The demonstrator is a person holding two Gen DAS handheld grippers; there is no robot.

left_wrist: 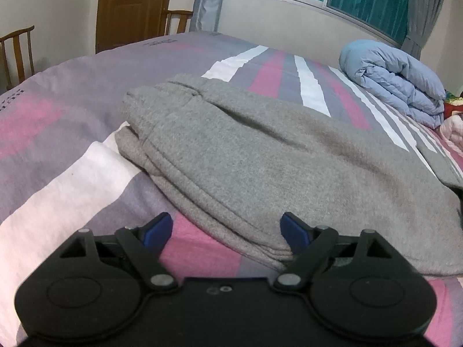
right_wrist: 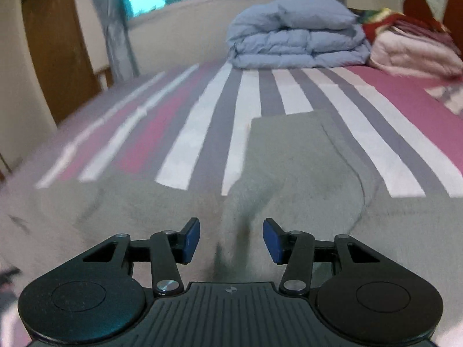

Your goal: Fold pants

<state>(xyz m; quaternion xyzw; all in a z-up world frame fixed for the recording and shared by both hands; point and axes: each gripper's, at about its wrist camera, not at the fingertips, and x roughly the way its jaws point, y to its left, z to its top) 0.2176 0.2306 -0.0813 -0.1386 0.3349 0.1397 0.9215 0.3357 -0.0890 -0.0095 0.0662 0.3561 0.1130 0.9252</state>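
Grey fleece pants (left_wrist: pixel 260 156) lie folded in layers on the striped bed cover (left_wrist: pixel 58 133). In the left wrist view my left gripper (left_wrist: pixel 227 231) is open and empty, just short of the near folded edge of the pants; its right fingertip (left_wrist: pixel 293 231) is close against that edge. In the right wrist view, which is blurred, the pants (right_wrist: pixel 289 167) spread under and ahead of my right gripper (right_wrist: pixel 231 238), which is open and empty just above the cloth.
A folded light-blue duvet (left_wrist: pixel 396 81) (right_wrist: pixel 295 34) sits at the far side of the bed under the window. Pink and red bedding (right_wrist: pixel 411 46) lies beside it. A wooden door (left_wrist: pixel 130 5) and chairs (left_wrist: pixel 17 55) stand beyond the bed.
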